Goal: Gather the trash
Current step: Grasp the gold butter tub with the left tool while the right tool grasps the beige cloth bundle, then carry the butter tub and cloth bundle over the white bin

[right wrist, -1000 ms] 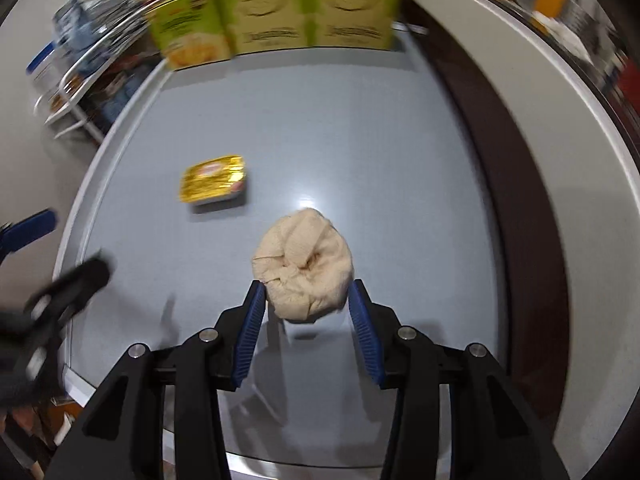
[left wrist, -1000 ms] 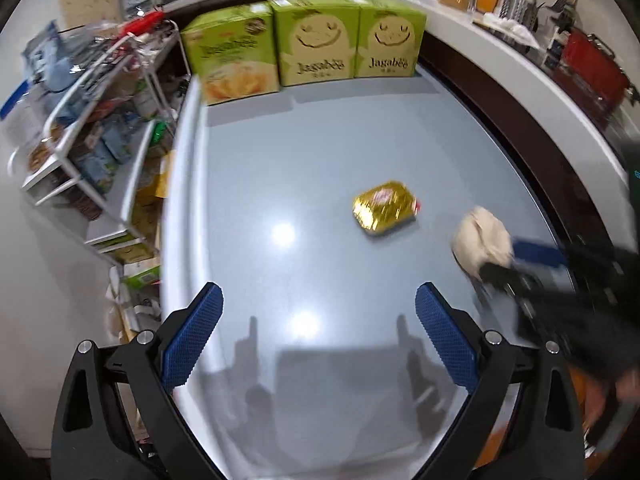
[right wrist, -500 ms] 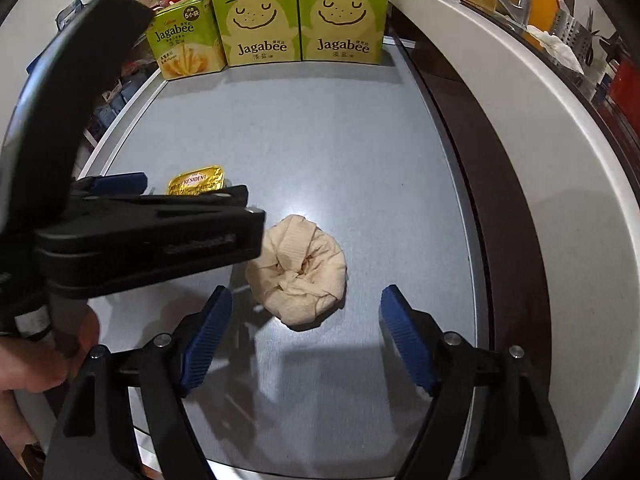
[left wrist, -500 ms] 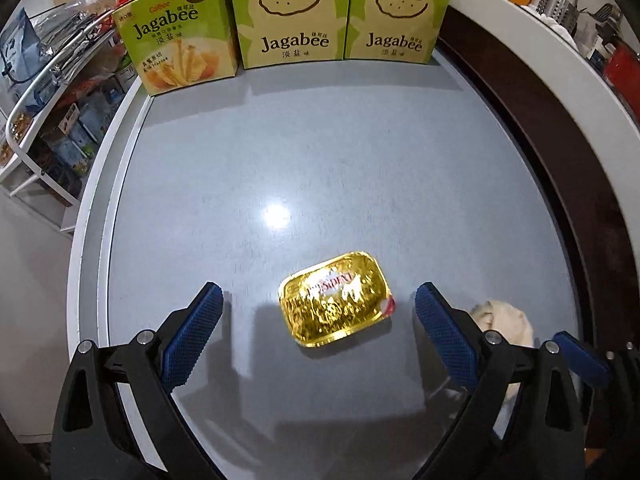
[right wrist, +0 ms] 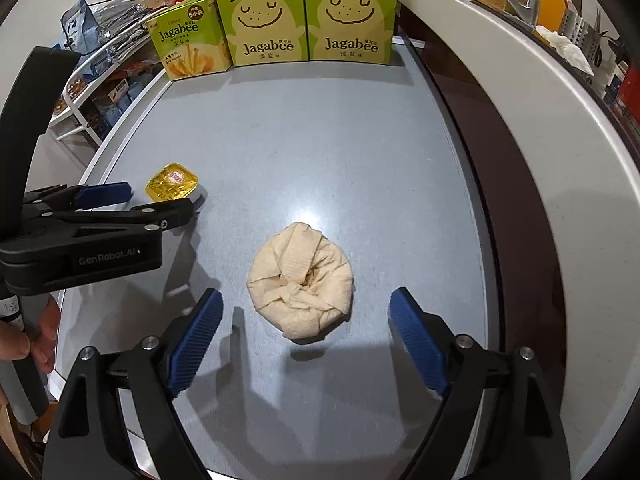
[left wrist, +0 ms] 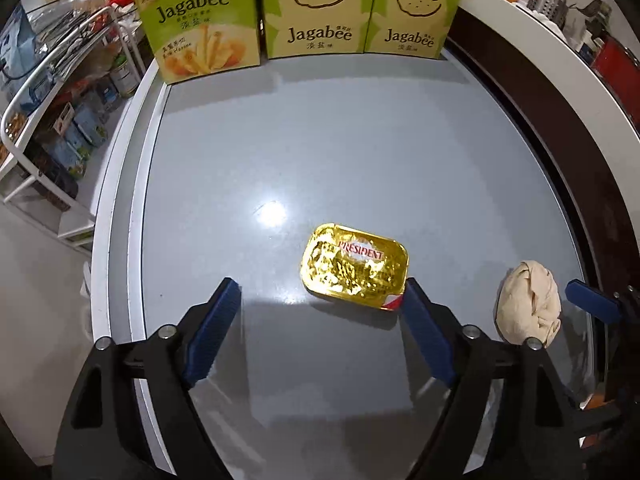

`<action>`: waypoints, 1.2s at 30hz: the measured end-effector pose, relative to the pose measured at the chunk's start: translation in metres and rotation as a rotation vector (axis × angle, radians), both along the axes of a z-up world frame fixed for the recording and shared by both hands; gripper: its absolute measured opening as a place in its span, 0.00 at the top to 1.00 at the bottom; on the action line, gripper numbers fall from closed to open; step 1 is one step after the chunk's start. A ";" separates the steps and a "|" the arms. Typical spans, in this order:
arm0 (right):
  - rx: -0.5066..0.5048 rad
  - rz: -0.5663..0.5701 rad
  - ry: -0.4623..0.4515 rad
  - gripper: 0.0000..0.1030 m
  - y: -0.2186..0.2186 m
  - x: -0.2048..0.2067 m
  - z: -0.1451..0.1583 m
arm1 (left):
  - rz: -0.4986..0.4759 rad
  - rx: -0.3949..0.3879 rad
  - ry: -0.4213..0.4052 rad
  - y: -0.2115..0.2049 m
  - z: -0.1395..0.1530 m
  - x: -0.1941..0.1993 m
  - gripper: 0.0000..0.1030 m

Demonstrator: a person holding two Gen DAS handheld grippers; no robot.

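Bright overhead glare on the table (left wrist: 360,160), fisheye-bent edges, sharp focus.

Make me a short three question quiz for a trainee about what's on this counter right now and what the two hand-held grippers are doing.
1. True or false: the right hand-held gripper is shut on the crumpled napkin.
2. Multiple choice: the gold foil butter tub lies nearest which finger of the left hand-held gripper? A) its left finger B) its right finger C) neither, it is lifted off the grey counter.
3. Fill in: ___ green Jagabee boxes stand at the far end of the counter.

Key: 1. False, both grippers are open and the napkin lies between the right one's fingers. 2. B. 3. Three.
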State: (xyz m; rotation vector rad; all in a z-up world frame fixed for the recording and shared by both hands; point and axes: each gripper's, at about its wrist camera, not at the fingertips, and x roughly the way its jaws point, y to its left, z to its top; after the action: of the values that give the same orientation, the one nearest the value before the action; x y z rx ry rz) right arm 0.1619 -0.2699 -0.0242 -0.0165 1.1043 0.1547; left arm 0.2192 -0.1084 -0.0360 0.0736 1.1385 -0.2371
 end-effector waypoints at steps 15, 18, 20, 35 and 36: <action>0.043 0.000 0.019 0.53 -0.002 0.004 -0.004 | -0.107 0.025 -0.050 -0.012 0.004 -0.005 0.50; 0.055 -0.011 0.016 0.53 -0.003 0.003 0.001 | -0.101 0.010 -0.059 -0.008 0.010 -0.011 0.50; 0.061 -0.010 0.011 0.53 -0.002 0.002 0.005 | -0.099 -0.002 -0.069 -0.005 0.016 -0.016 0.50; 0.120 0.032 -0.043 0.53 0.001 -0.023 0.050 | -0.062 -0.012 -0.142 0.020 0.055 -0.065 0.50; 0.139 0.035 -0.046 0.53 0.000 -0.027 0.055 | -0.063 -0.014 -0.148 0.022 0.058 -0.069 0.50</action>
State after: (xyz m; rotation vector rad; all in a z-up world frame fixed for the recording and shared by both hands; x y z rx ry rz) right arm 0.1347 -0.2699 0.0307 0.0841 1.0455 0.2613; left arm 0.1502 -0.0866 0.0222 0.1130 0.9886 -0.2906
